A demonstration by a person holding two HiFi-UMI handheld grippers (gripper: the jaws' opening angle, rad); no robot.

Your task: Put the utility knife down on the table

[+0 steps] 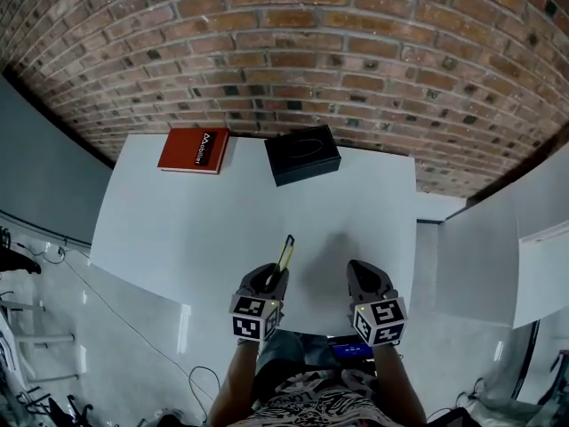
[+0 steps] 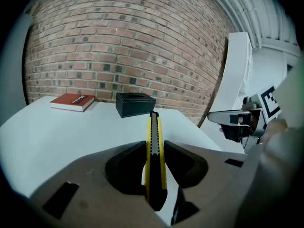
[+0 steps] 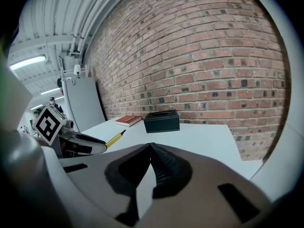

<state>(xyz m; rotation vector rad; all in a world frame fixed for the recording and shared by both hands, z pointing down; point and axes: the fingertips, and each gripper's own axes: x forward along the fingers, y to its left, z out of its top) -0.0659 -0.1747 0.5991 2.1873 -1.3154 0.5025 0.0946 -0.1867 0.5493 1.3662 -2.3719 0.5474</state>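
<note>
The yellow and black utility knife (image 1: 284, 254) (image 2: 154, 160) is clamped between the jaws of the left tool (image 1: 272, 277) (image 2: 154, 148), gripped by its rear half. It stands on its narrow edge, and its front end sticks out past the fingertips. The knife points away from the person, roughly toward the far side of the white surface (image 1: 178, 229), and sits over the near part of that surface. In the right gripper view it (image 3: 115, 138) shows as a yellow shaft with a dark tip jutting from the left tool (image 3: 90, 146).

The right tool (image 1: 360, 272) (image 3: 150, 148) is just beside the left one, at about the same depth. Its jaws are pressed together at the tips with nothing between them.

Well beyond both tools, a black tissue box (image 1: 302, 155) (image 2: 135, 103) (image 3: 162, 120) sits at the far edge of the surface. A red book (image 1: 194, 149) (image 2: 72, 101) (image 3: 128, 120) lies flat near its left. A brick wall (image 1: 311, 43) rises behind them.
</note>
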